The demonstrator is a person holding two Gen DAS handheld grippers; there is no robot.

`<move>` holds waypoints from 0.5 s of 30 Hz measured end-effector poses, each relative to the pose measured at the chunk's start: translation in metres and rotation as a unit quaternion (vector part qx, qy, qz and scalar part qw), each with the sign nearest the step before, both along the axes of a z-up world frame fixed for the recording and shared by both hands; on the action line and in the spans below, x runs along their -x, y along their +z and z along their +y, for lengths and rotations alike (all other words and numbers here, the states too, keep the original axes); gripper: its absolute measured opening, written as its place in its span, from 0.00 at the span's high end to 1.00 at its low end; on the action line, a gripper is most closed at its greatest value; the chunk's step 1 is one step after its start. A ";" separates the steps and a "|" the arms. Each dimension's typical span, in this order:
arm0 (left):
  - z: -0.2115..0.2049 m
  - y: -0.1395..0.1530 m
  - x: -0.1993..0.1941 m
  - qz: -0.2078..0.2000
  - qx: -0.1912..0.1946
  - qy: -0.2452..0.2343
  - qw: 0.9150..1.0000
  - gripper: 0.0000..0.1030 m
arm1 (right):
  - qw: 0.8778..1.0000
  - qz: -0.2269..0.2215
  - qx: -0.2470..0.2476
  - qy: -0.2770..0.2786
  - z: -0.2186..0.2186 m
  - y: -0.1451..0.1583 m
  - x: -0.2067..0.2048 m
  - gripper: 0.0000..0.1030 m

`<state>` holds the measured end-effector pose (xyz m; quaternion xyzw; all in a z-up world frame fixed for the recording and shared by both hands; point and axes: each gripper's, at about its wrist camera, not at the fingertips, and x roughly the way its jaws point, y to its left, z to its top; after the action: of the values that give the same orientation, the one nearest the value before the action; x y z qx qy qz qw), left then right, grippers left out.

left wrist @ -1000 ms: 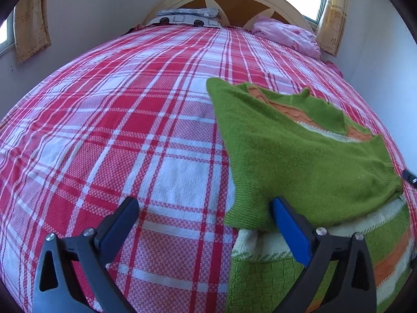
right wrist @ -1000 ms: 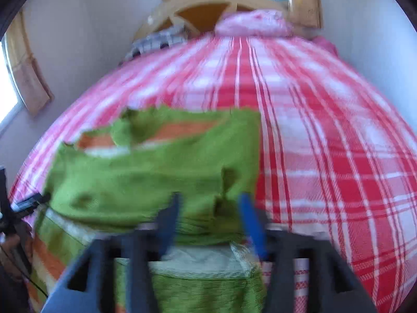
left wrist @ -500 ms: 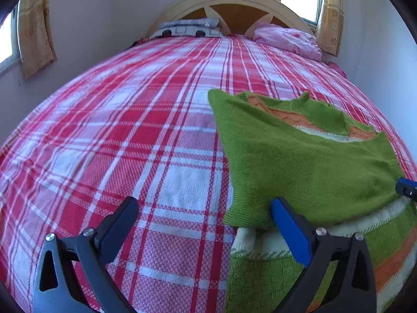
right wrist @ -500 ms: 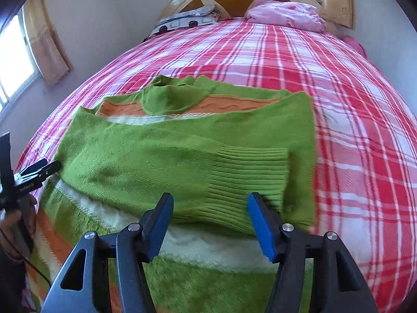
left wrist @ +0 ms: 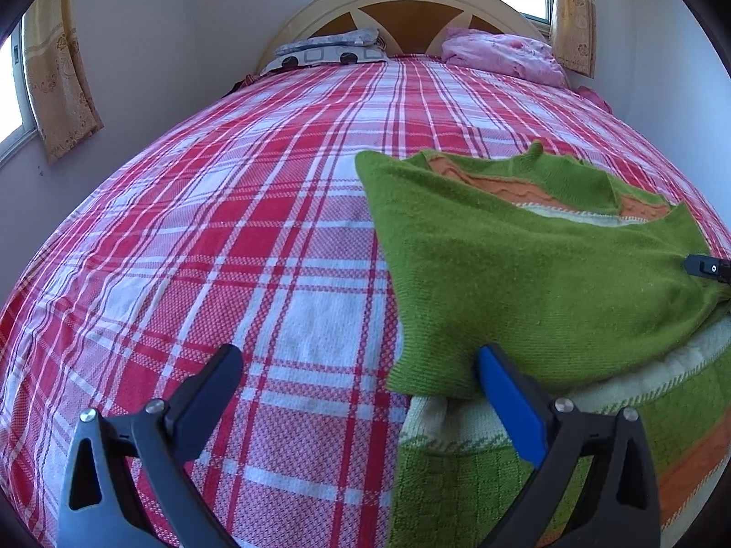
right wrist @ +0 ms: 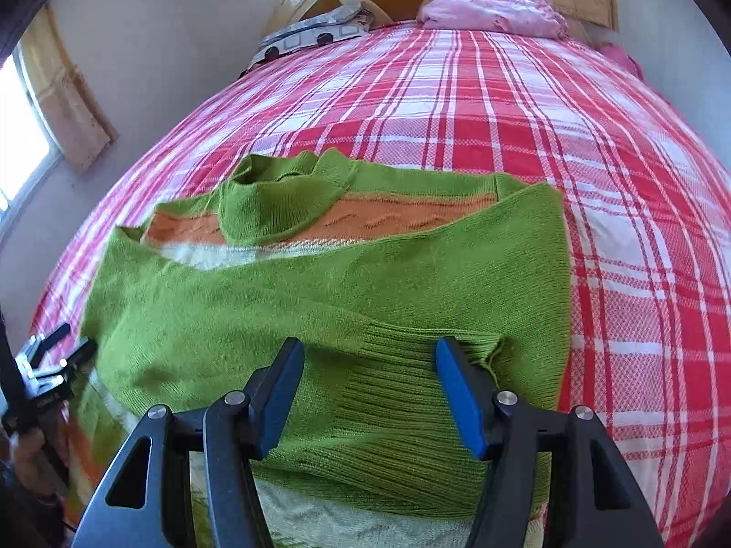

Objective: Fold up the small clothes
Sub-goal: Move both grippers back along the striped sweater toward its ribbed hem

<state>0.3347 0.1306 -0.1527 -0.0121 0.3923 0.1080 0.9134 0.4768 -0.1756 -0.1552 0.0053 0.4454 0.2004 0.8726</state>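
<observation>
A small green knit sweater (left wrist: 525,274) with orange and cream stripes lies on the red plaid bed (left wrist: 256,237), both sleeves folded across its chest. It also shows in the right wrist view (right wrist: 329,292). My left gripper (left wrist: 361,374) is open and empty, at the sweater's left edge, its right finger over the folded sleeve. My right gripper (right wrist: 368,365) is open and empty, just above the ribbed cuff (right wrist: 411,402) of the folded sleeve. The right gripper's tip shows at the far right of the left wrist view (left wrist: 708,267). The left gripper shows at the left edge of the right wrist view (right wrist: 50,365).
A patterned pillow (left wrist: 329,48) and a pink bundle (left wrist: 502,52) lie by the wooden headboard (left wrist: 402,13). Walls and curtained windows flank the bed on both sides. Plaid bedspread spreads to the left of the sweater and beyond it.
My right gripper opened wider, let go of the sleeve cuff and now sits steady over it. The left gripper barely moved.
</observation>
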 end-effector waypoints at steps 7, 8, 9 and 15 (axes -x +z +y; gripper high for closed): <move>0.002 0.000 0.000 0.003 0.011 0.000 1.000 0.00 | 1.000 -0.017 0.018 0.006 0.003 0.001 0.005 0.40; 0.002 0.000 0.000 0.004 0.015 0.000 1.000 0.00 | 1.000 -0.020 0.023 0.003 0.004 0.003 0.007 0.40; 0.003 0.001 0.001 0.006 0.021 -0.002 1.000 0.00 | 0.999 -0.023 0.028 0.002 0.005 0.004 0.011 0.39; 0.006 0.009 0.016 -0.012 0.044 -0.003 0.999 0.00 | 0.997 -0.049 0.066 0.002 0.005 0.009 0.038 0.35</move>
<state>0.3192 0.1370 -0.1437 -0.0527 0.3859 0.0878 0.9168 0.4384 -0.1708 -0.1458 -0.0629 0.4143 0.1728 0.8914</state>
